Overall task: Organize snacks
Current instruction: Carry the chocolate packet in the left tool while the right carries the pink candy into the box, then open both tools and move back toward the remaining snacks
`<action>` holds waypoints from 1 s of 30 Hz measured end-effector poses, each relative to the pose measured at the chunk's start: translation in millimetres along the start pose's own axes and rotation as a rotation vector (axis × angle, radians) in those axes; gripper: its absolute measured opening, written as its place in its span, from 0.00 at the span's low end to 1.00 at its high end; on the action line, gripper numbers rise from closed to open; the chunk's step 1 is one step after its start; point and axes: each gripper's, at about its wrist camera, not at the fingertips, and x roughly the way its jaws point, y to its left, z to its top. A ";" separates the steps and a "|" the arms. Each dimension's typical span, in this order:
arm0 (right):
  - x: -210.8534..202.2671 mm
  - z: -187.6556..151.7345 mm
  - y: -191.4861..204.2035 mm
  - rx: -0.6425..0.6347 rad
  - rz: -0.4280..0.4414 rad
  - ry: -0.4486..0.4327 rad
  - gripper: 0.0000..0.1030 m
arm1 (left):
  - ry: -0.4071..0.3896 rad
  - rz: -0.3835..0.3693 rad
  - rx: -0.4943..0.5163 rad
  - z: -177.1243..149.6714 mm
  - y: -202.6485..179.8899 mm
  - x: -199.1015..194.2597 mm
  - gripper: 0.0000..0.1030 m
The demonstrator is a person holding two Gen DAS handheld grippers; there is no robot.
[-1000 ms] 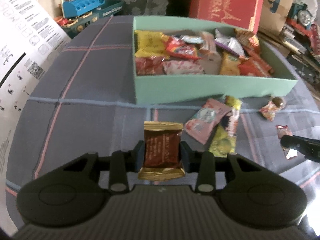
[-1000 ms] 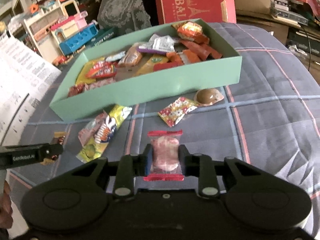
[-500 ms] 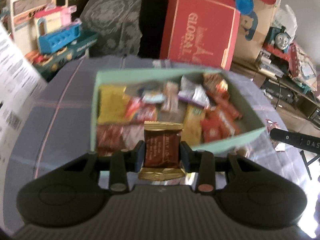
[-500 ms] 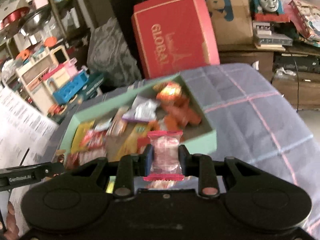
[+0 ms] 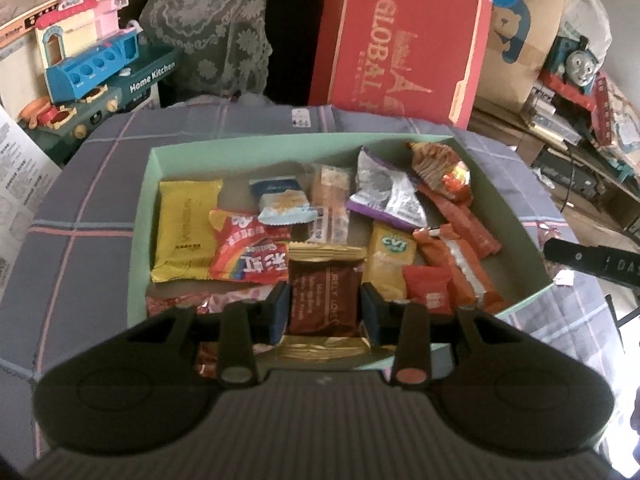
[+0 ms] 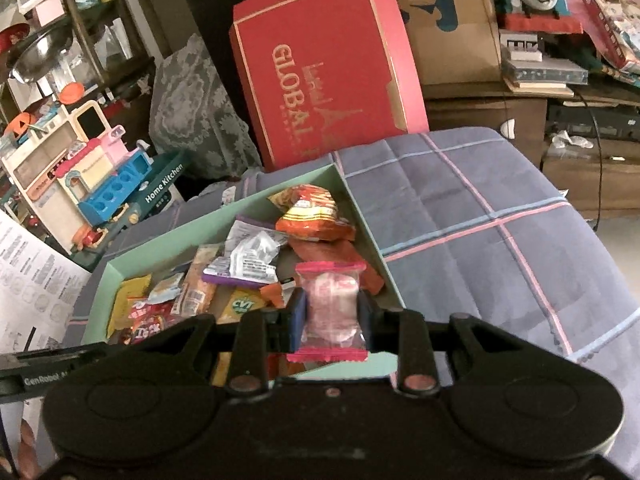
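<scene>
Plaid cloth (image 5: 100, 208) carries a green box (image 5: 146, 216) of snacks at frame centre. Left gripper (image 5: 325, 307), jaws just eased wider, flanks a brown packet (image 5: 325, 296) over the box. Right gripper (image 6: 330, 316) clamps a pink candy (image 6: 330, 304) above the box's right end.

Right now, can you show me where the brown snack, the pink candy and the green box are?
brown snack (image 5: 325, 300): left wrist view, middle of its wrapper.
pink candy (image 6: 330, 307): right wrist view, middle of the clear packet.
green box (image 5: 141, 216): left wrist view, its left wall.
</scene>
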 end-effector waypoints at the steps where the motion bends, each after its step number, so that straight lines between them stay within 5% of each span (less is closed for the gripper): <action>1: 1.8 -0.4 0.0 0.005 -0.001 -0.003 0.34 | 0.003 0.017 0.000 -0.3 0.2 2.2 0.44; 3: 2.9 -0.8 -1.3 0.020 -0.007 -0.016 0.55 | 0.006 0.053 0.000 -2.6 2.4 5.7 0.79; 4: 2.5 -1.5 -1.9 0.034 -0.008 -0.026 0.75 | -0.002 0.070 -0.003 -4.7 3.3 6.2 0.85; 5: -0.6 -3.2 -2.6 0.045 -0.009 -0.039 0.82 | -0.008 0.081 -0.003 -6.8 4.3 5.5 0.91; 8: -6.3 -5.8 -4.7 0.056 -0.013 -0.064 0.91 | 0.001 0.089 -0.018 -11.3 7.4 4.8 0.98; 14: -17.3 -16.9 -5.0 0.063 -0.026 -0.065 1.00 | 0.016 0.087 -0.052 -23.5 12.5 -3.3 1.00; 30: -49.3 -56.4 -10.6 0.104 -0.033 -0.013 1.00 | 0.028 0.103 -0.093 -56.6 22.1 -35.1 1.00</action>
